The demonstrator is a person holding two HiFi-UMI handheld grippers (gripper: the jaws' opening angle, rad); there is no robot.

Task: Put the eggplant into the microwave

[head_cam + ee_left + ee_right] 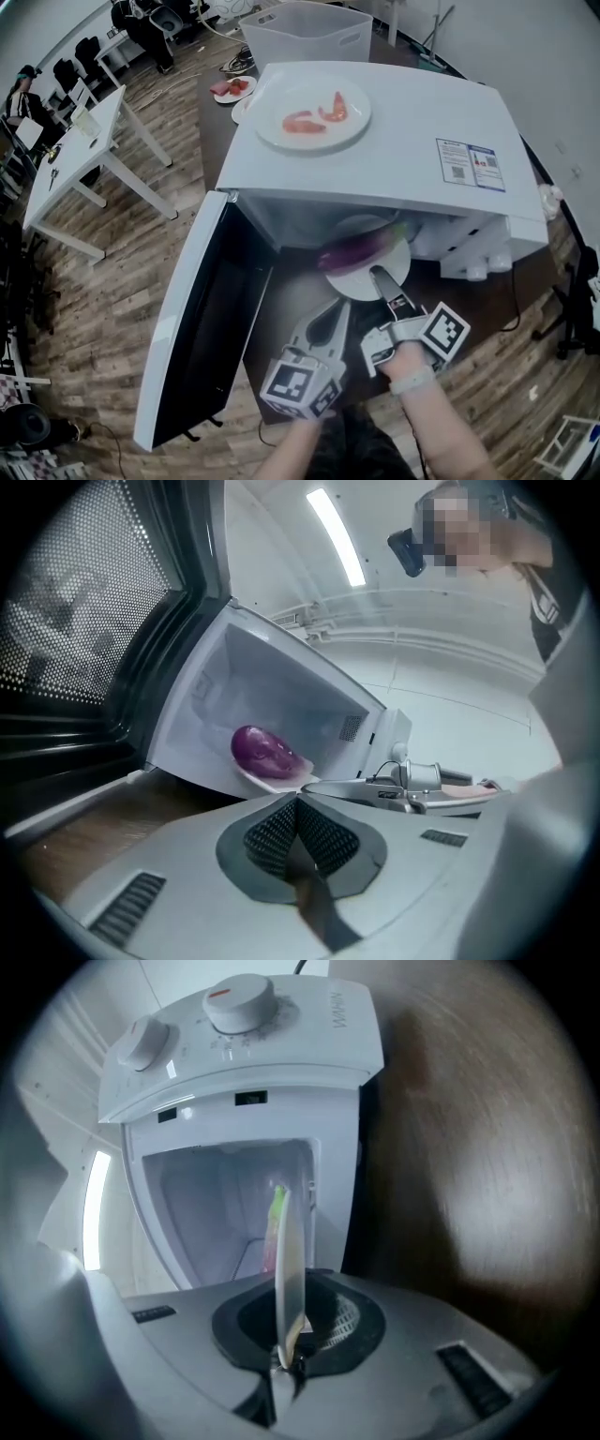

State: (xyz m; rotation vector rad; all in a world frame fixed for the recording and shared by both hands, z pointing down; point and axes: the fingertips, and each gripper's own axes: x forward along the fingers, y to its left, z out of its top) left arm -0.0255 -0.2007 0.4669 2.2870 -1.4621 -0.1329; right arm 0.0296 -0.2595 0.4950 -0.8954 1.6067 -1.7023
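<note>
Between the jaws of my right gripper (286, 1354), the near rim of a white plate (289, 1260) is clamped (seen edge-on). The eggplant (361, 246) lies along the plate's far edge, in the mouth of the microwave (375, 141), whose door (202, 319) stands open. My left gripper (298, 832) is closed and empty.

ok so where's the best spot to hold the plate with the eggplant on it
Its bare near rim, from the front. The eggplant covers the plate's middle and the far side is in the microwave's opening, so only that edge is free. The right hand-held gripper is shut on it there.
</note>
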